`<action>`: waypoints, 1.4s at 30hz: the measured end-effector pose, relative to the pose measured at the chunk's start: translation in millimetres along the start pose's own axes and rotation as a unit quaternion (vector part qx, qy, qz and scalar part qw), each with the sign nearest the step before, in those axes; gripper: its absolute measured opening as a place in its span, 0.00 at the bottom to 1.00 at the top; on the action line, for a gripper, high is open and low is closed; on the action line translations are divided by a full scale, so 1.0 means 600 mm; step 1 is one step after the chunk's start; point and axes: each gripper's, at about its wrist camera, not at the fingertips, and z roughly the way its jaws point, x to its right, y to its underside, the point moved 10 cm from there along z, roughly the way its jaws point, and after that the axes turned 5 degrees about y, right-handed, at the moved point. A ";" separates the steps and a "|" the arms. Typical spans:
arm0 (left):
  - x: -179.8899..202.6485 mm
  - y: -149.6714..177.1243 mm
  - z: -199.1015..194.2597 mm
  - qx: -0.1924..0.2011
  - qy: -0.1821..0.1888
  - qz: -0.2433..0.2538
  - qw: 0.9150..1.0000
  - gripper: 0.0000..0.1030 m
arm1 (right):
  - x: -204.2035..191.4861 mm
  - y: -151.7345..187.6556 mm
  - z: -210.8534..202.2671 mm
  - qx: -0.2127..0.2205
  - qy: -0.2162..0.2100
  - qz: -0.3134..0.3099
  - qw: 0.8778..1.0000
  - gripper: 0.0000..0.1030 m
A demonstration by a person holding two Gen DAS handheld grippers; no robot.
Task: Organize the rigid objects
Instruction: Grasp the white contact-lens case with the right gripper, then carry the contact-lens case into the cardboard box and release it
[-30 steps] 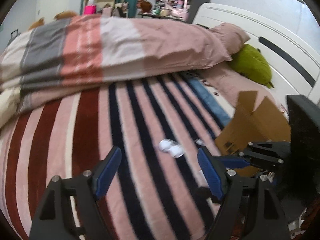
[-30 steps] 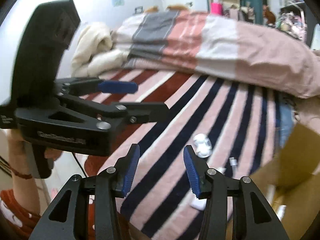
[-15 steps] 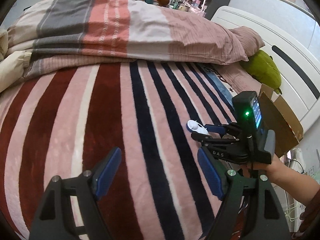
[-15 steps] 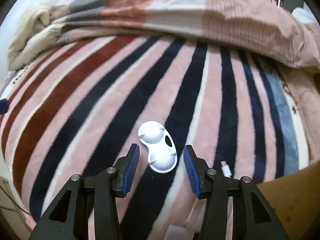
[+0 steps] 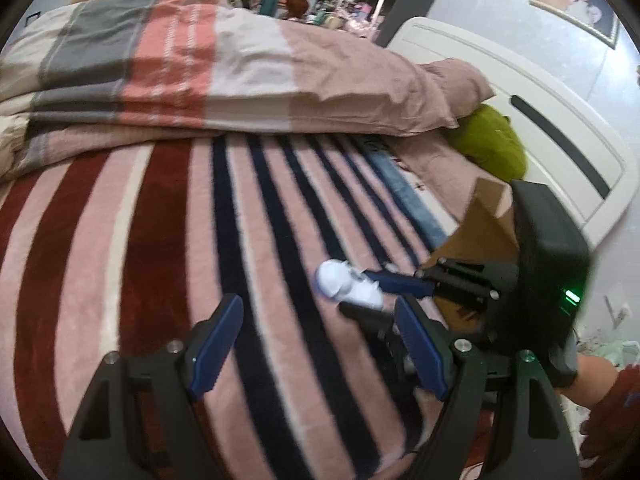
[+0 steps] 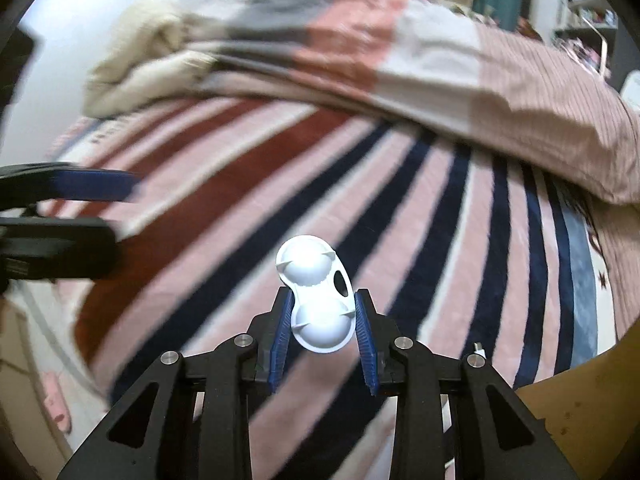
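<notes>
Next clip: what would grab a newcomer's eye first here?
The white two-cup plastic piece at centre of the right wrist view, clamped between the blue pads of the right gripper, whose jaws have just been closing on it. Beneath it lies the striped blanket. In the left wrist view, the left gripper hangs open and empty, with a cardboard box at right.

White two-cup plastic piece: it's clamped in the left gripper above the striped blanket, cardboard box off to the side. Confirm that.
Wrong gripper. The right wrist view shows the right gripper with its pads closed on the white two-cup plastic piece over the striped blanket; the left gripper is open and empty. The cardboard box does sit to the side.
</notes>
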 end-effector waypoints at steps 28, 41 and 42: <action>0.395 -0.110 0.175 -0.078 0.077 0.154 0.982 0.25 | 0.265 0.068 -0.268 0.053 0.022 0.092 0.994 0.25; 0.422 -0.104 0.237 -0.111 0.028 0.175 0.978 0.61 | 0.364 0.136 -0.246 -0.015 0.085 0.124 0.989 0.57; 0.417 -0.106 0.232 -0.109 0.027 0.171 0.979 0.61 | 0.361 0.136 -0.248 -0.013 0.083 0.124 0.989 0.58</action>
